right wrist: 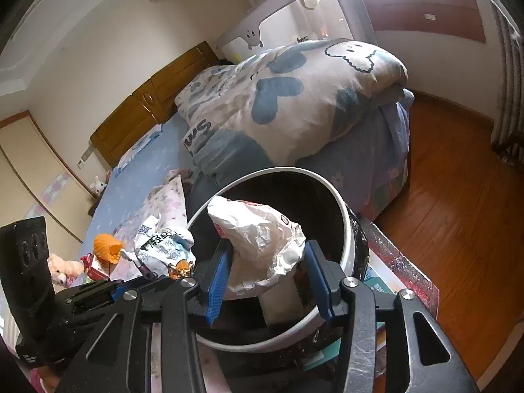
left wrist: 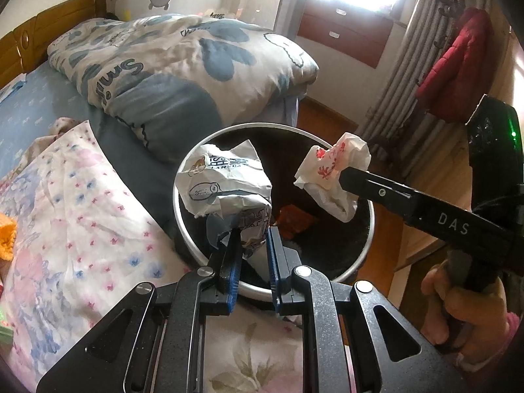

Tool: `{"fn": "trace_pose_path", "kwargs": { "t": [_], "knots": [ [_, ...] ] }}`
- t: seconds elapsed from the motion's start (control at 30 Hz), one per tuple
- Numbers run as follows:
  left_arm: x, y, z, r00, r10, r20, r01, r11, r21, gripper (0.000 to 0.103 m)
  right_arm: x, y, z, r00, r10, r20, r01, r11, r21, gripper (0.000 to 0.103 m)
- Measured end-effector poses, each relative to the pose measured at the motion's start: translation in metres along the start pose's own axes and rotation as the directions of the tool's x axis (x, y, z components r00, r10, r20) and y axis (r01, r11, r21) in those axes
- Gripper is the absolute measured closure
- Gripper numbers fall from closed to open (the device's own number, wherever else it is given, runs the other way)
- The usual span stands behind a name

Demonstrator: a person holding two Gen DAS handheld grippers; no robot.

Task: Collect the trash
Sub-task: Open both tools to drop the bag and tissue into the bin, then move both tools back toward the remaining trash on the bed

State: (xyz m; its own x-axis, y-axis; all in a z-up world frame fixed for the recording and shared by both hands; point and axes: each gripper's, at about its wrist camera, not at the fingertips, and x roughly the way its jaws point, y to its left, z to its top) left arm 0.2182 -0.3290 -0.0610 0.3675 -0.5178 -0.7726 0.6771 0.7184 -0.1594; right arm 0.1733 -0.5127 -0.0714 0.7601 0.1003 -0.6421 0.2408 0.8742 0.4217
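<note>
Right now the wide bed with its blue sheet (right wrist: pixel 144 177) fills the room from nine to twelve o'clock, a folded cream duvet with blue heart shapes (left wrist: pixel 170 65) heaped on it. Against the bed's near edge stands the round black bin with a pale rim (left wrist: pixel 369 229), at the centre of both wrist views. A crumpled white wrapper printed with black letters and a cartoon (left wrist: pixel 226 180) hangs over the bin's nine o'clock rim, pinched at its lower end between the nearly closed blue pads of the left gripper (left wrist: pixel 252 245). At about two o'clock over the bin's opening, the right gripper (right wrist: pixel 267 281) holds a crumpled white plastic bag with red print (left wrist: pixel 330 173), its jaws half spread and pressing on the bag's sides. Deep in the bin lies a small orange-red scrap (left wrist: pixel 293 221).
</note>
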Motion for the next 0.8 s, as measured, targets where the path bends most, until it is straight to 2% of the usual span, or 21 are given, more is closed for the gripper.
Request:
{"fn": "trace_pose_path", "kwargs": {
  "t": [0.2, 0.23, 0.3, 0.33, 0.37, 0.43, 0.6, 0.73, 0.8],
  "knots": [
    [0.002, -0.003, 0.004, 1.000, -0.005, 0.001, 0.005, 1.000, 0.014, 0.084, 0.009, 0.001, 0.004, 1.000, -0.007, -0.018, 0.007, 1.000, 0.002, 0.053],
    [0.001, -0.003, 0.004, 1.000, -0.008, 0.005, 0.008, 1.000, 0.017, 0.082, 0.009, 0.001, 0.005, 1.000, -0.007, -0.022, 0.007, 1.000, 0.001, 0.049],
    [-0.001, -0.003, 0.002, 1.000, -0.005, 0.008, 0.005, 1.000, 0.018, 0.069, 0.010, 0.001, 0.006, 1.000, -0.006, -0.026, 0.006, 1.000, 0.001, 0.046],
    [-0.003, -0.003, 0.001, 1.000, 0.002, 0.012, -0.002, 1.000, 0.016, 0.051, 0.009, 0.002, 0.006, 1.000, -0.009, -0.024, 0.009, 1.000, -0.001, 0.045],
    [-0.006, -0.002, -0.001, 1.000, 0.011, 0.026, -0.012, 1.000, 0.013, 0.047, 0.009, 0.002, 0.006, 1.000, -0.011, -0.021, 0.011, 1.000, -0.002, 0.041],
    [-0.011, 0.001, -0.006, 0.999, 0.028, 0.040, -0.028, 1.000, 0.011, 0.047, 0.006, 0.002, 0.006, 1.000, -0.010, -0.011, 0.010, 1.000, 0.003, 0.038],
    [-0.026, 0.016, -0.029, 0.998, 0.044, 0.049, -0.041, 0.998, -0.055, 0.045, -0.004, 0.004, -0.003, 1.000, 0.002, 0.012, -0.002, 1.000, 0.017, 0.038],
    [-0.041, 0.031, -0.051, 0.995, 0.076, 0.059, -0.070, 0.992, -0.104, 0.036, -0.010, 0.013, -0.014, 1.000, 0.023, 0.021, -0.023, 1.000, 0.020, 0.023],
    [-0.051, 0.041, -0.064, 0.993, 0.095, 0.067, -0.085, 0.987, -0.136, 0.035, -0.012, 0.020, -0.020, 0.999, 0.033, 0.023, -0.034, 0.999, 0.015, 0.022]
  ]
}}
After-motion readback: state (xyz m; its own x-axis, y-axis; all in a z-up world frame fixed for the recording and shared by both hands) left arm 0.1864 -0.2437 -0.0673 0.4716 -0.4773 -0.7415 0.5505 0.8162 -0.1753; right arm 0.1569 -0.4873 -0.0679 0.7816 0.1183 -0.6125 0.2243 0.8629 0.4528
